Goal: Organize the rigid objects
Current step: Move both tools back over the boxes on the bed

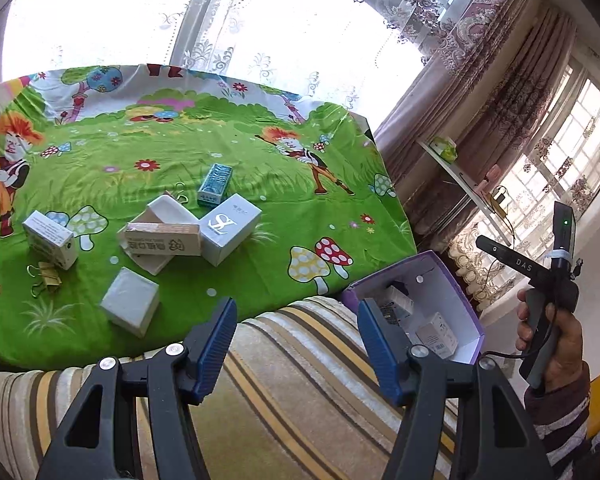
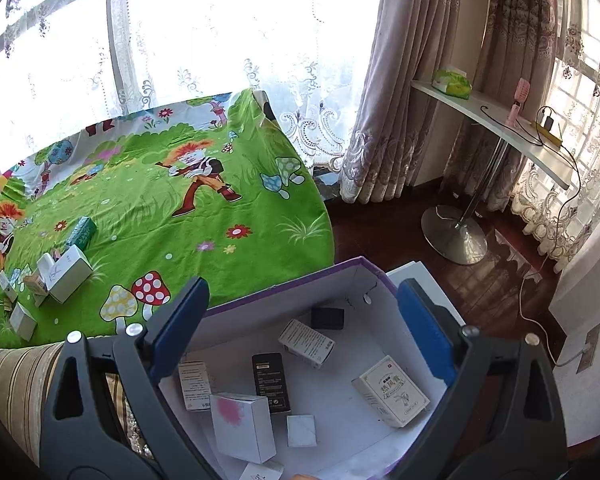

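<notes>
Several small boxes lie on the green cartoon cloth [image 1: 228, 148]: a white box with a logo [image 1: 230, 232], a teal box [image 1: 215, 183], a brown-printed carton [image 1: 164, 238] and a plain white box [image 1: 130, 302]. A purple-rimmed cardboard box [image 1: 452, 280] [image 2: 284, 296] holds several small boxes, among them a white one with green print [image 2: 390, 390] and a black one [image 2: 271, 382]. My left gripper [image 1: 296, 340] is open and empty above the striped cushion. My right gripper [image 2: 304, 332] is open and empty above the purple box.
Gold binder clips [image 1: 44, 278] lie at the cloth's left. A striped cushion [image 1: 300, 380] lies between the cloth and the purple box. A white shelf on a metal stand [image 2: 496, 120] carries a tissue pack and a power strip. Dark wood floor [image 2: 384, 232] lies to the right.
</notes>
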